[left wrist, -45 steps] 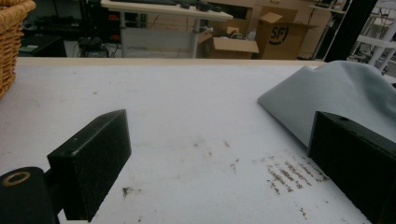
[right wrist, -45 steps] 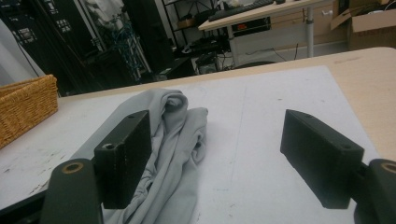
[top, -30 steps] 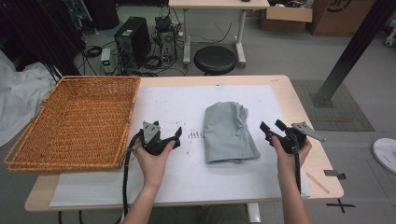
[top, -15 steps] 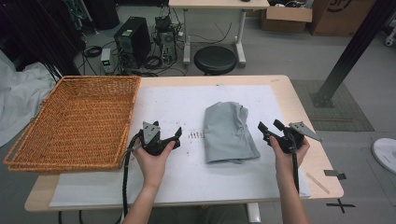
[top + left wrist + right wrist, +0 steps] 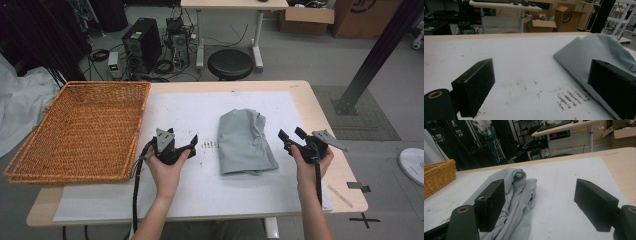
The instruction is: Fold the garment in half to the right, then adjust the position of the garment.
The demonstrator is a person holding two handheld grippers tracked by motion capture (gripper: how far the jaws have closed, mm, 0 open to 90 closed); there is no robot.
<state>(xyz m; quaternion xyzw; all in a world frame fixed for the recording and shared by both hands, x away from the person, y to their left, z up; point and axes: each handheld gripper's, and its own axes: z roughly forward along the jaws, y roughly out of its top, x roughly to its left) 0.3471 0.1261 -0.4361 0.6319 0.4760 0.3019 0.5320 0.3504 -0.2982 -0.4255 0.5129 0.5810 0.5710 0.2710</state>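
Observation:
A folded grey cloth (image 5: 247, 142) lies on the white mat (image 5: 200, 195) in the middle of the table. My left gripper (image 5: 194, 146) rests on the mat just left of the cloth, pointing at it, jaws open and empty. In the left gripper view the cloth (image 5: 596, 50) sits ahead at right, partly behind the right jaw, and the left gripper (image 5: 541, 82) holds nothing. My right gripper (image 5: 290, 135) rests just right of the cloth, open and apart from it. In the right gripper view the cloth (image 5: 516, 192) lies behind the left jaw of the right gripper (image 5: 541, 200).
A large wicker basket (image 5: 75, 130) stands at the table's left end, its corner visible as the basket (image 5: 437, 177). Dark scuff marks (image 5: 210, 145) sit between left gripper and cloth. A thin wooden stick (image 5: 340, 196) lies near the front right edge. A stool (image 5: 230, 64) stands beyond the table.

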